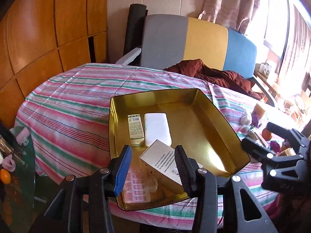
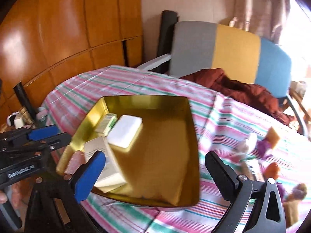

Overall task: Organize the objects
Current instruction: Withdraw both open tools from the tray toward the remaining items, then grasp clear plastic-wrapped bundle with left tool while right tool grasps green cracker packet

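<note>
gold tray (image 1: pixel 223 120) near bed's front edge, boxes packed along its left wall to save room | left gripper (image 1: pixel 153 167) part-open above cream box (image 1: pixel 163 161), not clamping | right gripper (image 2: pixel 155 171) wide open, empty

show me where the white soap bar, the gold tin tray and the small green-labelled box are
white soap bar (image 1: pixel 157 129), left wrist view, middle of its top face
gold tin tray (image 1: pixel 196 124), left wrist view, bare floor of the tray
small green-labelled box (image 1: pixel 136 129), left wrist view, middle of its printed face
</note>
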### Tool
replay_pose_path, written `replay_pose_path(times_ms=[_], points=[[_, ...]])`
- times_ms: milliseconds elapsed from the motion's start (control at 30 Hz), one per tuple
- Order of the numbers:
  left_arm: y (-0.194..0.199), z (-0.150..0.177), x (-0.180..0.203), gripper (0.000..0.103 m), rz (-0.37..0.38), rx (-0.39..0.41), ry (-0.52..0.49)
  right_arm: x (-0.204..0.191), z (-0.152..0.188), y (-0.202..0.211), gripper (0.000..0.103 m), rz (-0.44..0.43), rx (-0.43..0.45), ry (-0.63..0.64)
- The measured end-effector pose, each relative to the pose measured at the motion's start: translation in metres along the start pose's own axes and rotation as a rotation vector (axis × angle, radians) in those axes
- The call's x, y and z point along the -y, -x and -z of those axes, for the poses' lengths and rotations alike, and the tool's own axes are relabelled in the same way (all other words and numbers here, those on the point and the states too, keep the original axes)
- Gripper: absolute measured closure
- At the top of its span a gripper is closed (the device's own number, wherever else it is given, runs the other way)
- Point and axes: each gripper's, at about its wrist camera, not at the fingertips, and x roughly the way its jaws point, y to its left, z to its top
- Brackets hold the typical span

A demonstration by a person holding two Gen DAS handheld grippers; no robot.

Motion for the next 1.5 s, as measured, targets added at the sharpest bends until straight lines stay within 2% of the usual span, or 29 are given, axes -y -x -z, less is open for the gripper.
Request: replay_pose_path(times_ms=[267,633,900,1500], points=[[0.003,0.001,0.027,0.057,0.033,0.005,-0.060,0.037,0.008,0.018,0.000,0.111,0.028,-0.063],[0.002,0.005,0.066,0.056,0.101,-0.021,-0.146,0.067,0.020,0.035,0.000,0.183,0.045,-0.100],[-0.002,0.008,0.083,0.047,0.137,-0.043,-0.182,0.103,0.029,0.044,0.000,0.267,0.036,-0.147],[-0.015,0.008,0.132,0.044,0.180,-0.073,-0.305,0.281,0.056,0.097,0.000,0.547,0.061,-0.427]])
